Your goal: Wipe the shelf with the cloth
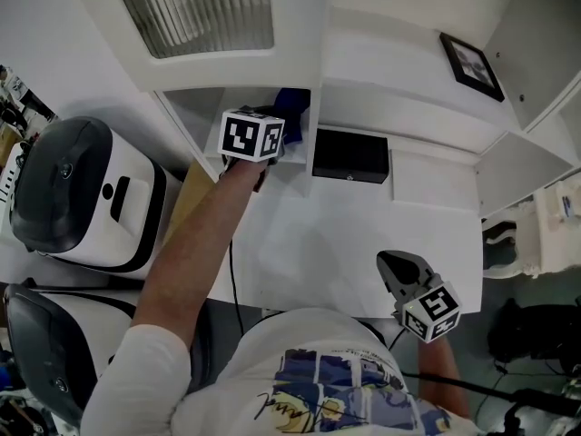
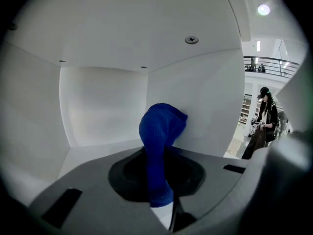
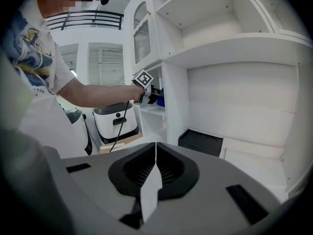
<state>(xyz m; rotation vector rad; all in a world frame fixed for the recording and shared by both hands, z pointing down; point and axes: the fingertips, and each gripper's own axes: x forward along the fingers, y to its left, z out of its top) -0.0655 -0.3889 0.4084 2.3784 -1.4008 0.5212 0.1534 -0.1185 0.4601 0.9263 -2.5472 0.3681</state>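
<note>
Well, my left gripper (image 2: 159, 180) clamps the blue cloth (image 2: 161, 131) inside the shelf (image 2: 102, 148), by its right wall (image 2: 200, 102); I judge wiping barely begun, my right gripper (image 3: 154, 173) closed, empty

Tight shelf compartment (image 2: 102, 106), black box (image 1: 350, 155) just beside.

Honestly not much to read here. The shirt (image 1: 304, 391) has a cursive black scrawl across the front, but I can't make out the letters. The left cube (image 1: 251, 136) and right cube (image 1: 434, 310) only carry black-and-white square marker patterns, no letters or numbers. The white machine (image 1: 91, 198) shows no brand or label I can read, and the framed picture (image 1: 470, 64) is too small to tell.
</note>
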